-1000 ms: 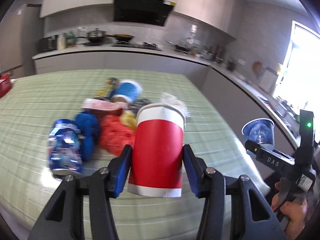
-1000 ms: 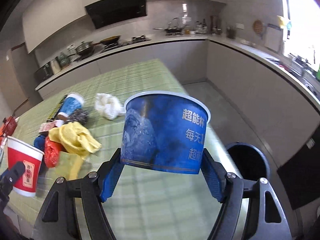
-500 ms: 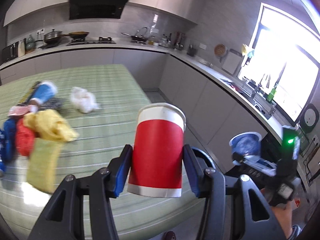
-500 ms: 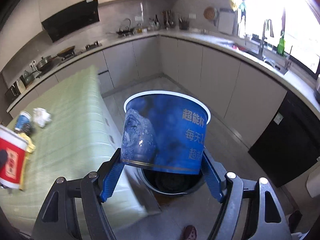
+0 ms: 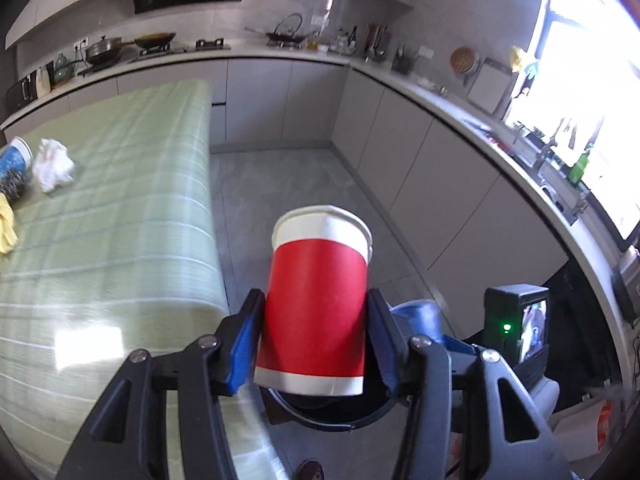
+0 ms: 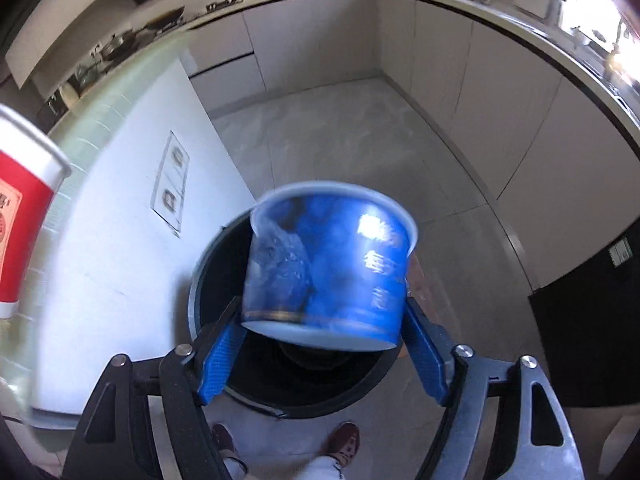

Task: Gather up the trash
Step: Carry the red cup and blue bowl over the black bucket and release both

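Observation:
A red paper cup (image 5: 320, 272) with white bands stands upright in my left gripper (image 5: 314, 312), whose blue pads are shut on its sides. It hangs past the table's end, above the rim of a round black bin (image 5: 320, 424) on the floor. The red cup (image 6: 20, 220) also shows at the left edge of the right wrist view. My right gripper (image 6: 322, 324) points down over the bin (image 6: 193, 300) and its jaws are opening. Between them a blue paper bowl (image 6: 328, 272) is blurred and tilted, with gaps to both pads.
The table with a green checked cloth (image 5: 120, 200) lies to the left, bearing a white crumpled tissue (image 5: 52, 164), a blue cup on its side (image 5: 14, 156) and a yellow cloth (image 5: 6, 224). A person's shoes (image 6: 344, 440) stand by the bin. Grey cabinets line the room.
Both grippers swung off the table to its end and tipped downward over the bin. The blue bowl has come loose and tilted between the right jaws, which stand wider.

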`<state>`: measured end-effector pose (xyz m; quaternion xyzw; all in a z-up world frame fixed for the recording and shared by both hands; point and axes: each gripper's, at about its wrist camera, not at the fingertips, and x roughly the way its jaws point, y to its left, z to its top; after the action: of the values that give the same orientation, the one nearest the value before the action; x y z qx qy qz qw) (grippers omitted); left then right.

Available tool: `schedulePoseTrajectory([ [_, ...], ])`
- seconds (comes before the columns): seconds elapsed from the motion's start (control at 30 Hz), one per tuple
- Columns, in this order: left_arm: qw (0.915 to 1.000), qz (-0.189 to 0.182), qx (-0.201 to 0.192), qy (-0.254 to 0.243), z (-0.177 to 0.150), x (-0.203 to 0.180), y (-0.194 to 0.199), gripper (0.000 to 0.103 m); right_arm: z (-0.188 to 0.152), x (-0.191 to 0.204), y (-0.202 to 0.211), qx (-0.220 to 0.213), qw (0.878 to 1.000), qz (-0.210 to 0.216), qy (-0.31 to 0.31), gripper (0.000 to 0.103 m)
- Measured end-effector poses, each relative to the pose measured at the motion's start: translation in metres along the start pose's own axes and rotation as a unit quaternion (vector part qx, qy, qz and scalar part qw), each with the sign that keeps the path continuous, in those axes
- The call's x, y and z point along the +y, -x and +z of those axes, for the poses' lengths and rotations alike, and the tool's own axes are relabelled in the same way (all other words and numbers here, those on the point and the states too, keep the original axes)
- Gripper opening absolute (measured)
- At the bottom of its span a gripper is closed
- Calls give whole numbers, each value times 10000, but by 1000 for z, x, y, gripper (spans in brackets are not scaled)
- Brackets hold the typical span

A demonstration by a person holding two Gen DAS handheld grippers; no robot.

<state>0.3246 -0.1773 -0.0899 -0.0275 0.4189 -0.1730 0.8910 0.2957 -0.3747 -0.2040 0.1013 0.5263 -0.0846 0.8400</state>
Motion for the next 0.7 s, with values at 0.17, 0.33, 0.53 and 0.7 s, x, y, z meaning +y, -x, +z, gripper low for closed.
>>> schedulePoseTrajectory([
  [0.17,9995,177,247,22,-6,-18,-28,58,7,-26,-3,-111,9999,77,7,84],
  [0.33,9972,375,637,-86,-17,-32,-57,63,13,-69,23,-595,9974,-211,-338,84],
  [0.53,9927,667,997,-130,-22,-37,-64,74,15,-88,61,-923,9927,-576,-526,84],
  [0.7,9951,533,792,-244,-12,-49,-30,74,13,-84,89,-1063,9890,-793,-655,84],
])
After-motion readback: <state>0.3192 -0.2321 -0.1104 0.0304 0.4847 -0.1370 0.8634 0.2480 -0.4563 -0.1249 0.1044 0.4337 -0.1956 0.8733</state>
